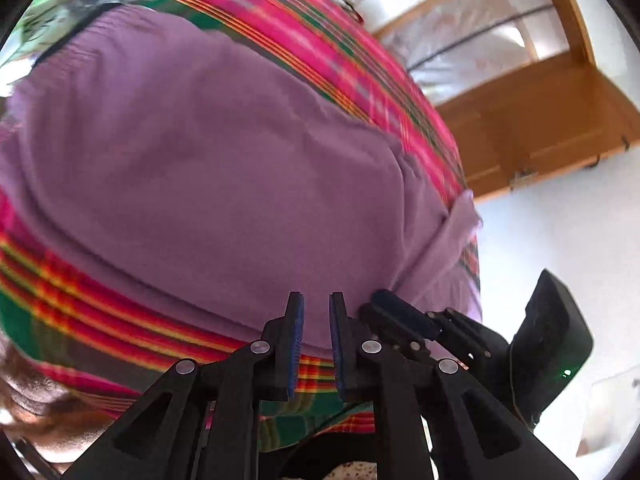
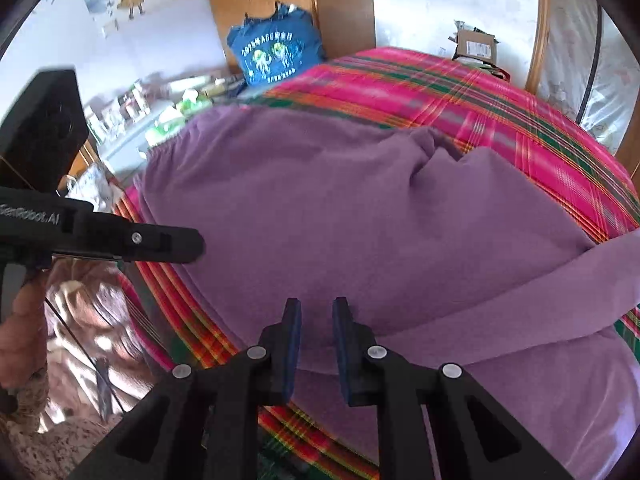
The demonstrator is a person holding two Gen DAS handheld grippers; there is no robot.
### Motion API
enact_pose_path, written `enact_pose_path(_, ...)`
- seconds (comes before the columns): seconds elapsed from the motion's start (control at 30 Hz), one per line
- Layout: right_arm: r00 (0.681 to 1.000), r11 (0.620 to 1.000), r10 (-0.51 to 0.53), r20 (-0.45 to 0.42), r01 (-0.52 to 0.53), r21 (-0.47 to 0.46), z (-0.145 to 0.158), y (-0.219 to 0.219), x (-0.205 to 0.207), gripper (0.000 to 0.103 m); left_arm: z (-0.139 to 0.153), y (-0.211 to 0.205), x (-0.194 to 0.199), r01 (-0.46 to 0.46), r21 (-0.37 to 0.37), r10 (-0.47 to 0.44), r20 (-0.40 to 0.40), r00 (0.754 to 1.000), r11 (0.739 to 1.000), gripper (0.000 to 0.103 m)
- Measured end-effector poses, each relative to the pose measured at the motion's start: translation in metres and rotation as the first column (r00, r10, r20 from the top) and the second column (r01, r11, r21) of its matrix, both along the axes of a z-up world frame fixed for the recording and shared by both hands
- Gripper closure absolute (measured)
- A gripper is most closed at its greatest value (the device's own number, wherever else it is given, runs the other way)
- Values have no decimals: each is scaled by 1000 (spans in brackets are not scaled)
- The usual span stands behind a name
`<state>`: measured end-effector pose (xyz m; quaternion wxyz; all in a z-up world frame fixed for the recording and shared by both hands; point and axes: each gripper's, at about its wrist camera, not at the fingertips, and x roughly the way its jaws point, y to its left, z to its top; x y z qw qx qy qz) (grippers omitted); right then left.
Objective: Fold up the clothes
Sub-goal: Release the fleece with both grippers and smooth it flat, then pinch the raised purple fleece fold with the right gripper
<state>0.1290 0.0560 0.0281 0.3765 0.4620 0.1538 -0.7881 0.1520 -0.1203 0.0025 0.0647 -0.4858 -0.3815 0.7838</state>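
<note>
White lettering reading "SenRobot.AI" is showing on the black body of the left tongs (image 2: 192, 246), and a blue bag (image 2: 276, 52) with blurred pale print is leaning against the wooden wardrobe (image 2: 256, 0). The soft purple garment (image 2: 360, 220) is lying spread on the pink, green and orange plaid bedspread (image 2: 500, 92), one sleeve (image 2: 560, 288) folded across. Both left tongs (image 1: 316, 308) and right tongs (image 2: 316, 310) are hovering slightly parted over its near hem, gripping nothing; plaid margin is showing around it.
</note>
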Motion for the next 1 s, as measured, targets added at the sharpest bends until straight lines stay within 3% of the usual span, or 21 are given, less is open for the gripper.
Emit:
enact_pose_path(0.23, 1000, 1000, 1, 31, -1, 0, -5, 12, 23, 85, -8, 31, -13, 78, 33, -78, 6, 997, 996, 90)
enact_pose_path(0.53, 992, 989, -94, 87, 103, -106, -4, 49, 32, 84, -25, 56, -16, 172, 64, -174, 25, 984, 983, 89)
enact_pose_path(0.63, 984, 975, -162, 68, 171, -144, 2, 76, 29, 83, -22, 58, -15, 223, 58, -222, -14, 975, 973, 81)
enact_pose_path(0.77, 958, 935, -282, 50, 286, -208, 9, 118, 15, 83, -23, 57, -16, 256, 76, -254, -40, 966, 964, 80)
enact_pose_path(0.87, 910, 887, -413, 32, 410, -213, 12, 147, -5, 83, -24, 58, -16, 282, 77, -279, -51, 959, 956, 80)
enact_pose_path(1.0, 876, 856, -482, 14, 474, -208, 14, 161, -33, 83, -24, 59, -16, 311, 66, -307, -65, 949, 948, 80)
